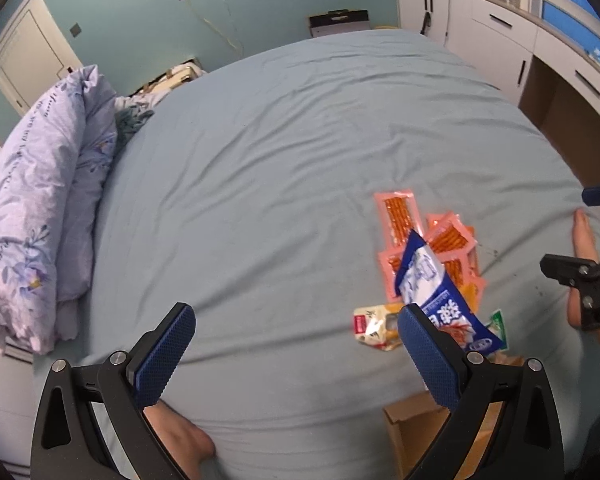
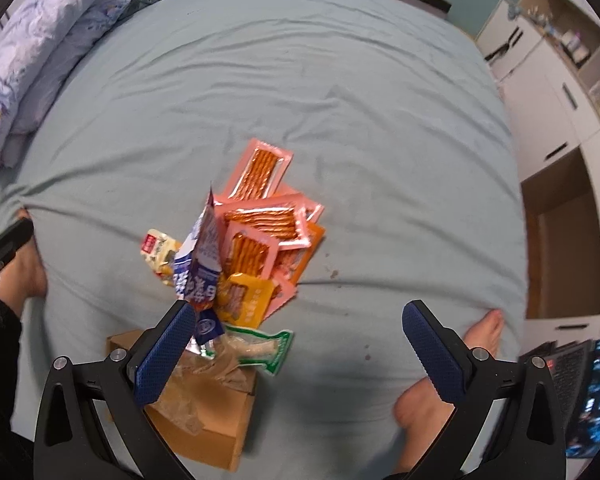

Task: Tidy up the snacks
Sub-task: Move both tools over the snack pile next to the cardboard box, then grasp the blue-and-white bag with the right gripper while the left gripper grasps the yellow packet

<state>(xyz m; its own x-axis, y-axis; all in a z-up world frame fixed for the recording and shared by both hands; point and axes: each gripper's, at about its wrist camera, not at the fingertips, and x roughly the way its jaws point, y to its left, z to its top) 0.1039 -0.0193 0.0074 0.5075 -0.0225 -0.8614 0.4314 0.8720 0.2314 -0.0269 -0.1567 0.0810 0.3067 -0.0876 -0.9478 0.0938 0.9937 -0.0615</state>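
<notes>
A heap of snack packets lies on the blue-grey bed sheet (image 1: pixel 280 168). Pink packets of orange sticks (image 2: pixel 260 172) (image 1: pixel 398 216) are on top, with a yellow packet (image 2: pixel 246 298), a green-edged packet (image 2: pixel 266 350) and a cream packet with a red label (image 2: pixel 156 250) (image 1: pixel 374 326) around them. A blue-and-white packet (image 2: pixel 200 260) (image 1: pixel 428 280) stands on end over the heap, blurred and touching no fingers. An open cardboard box (image 2: pixel 208 428) (image 1: pixel 412 424) sits below it. My left gripper (image 1: pixel 296 356) is open, left of the heap. My right gripper (image 2: pixel 300 352) is open, just right of the box.
A folded lilac floral duvet (image 1: pixel 40 208) lies along the bed's left side. White cupboards and drawers (image 1: pixel 500 40) line the right wall. The person's bare feet (image 2: pixel 484 332) rest on the sheet near the grippers. Crumpled clear plastic (image 2: pixel 204 368) fills the box top.
</notes>
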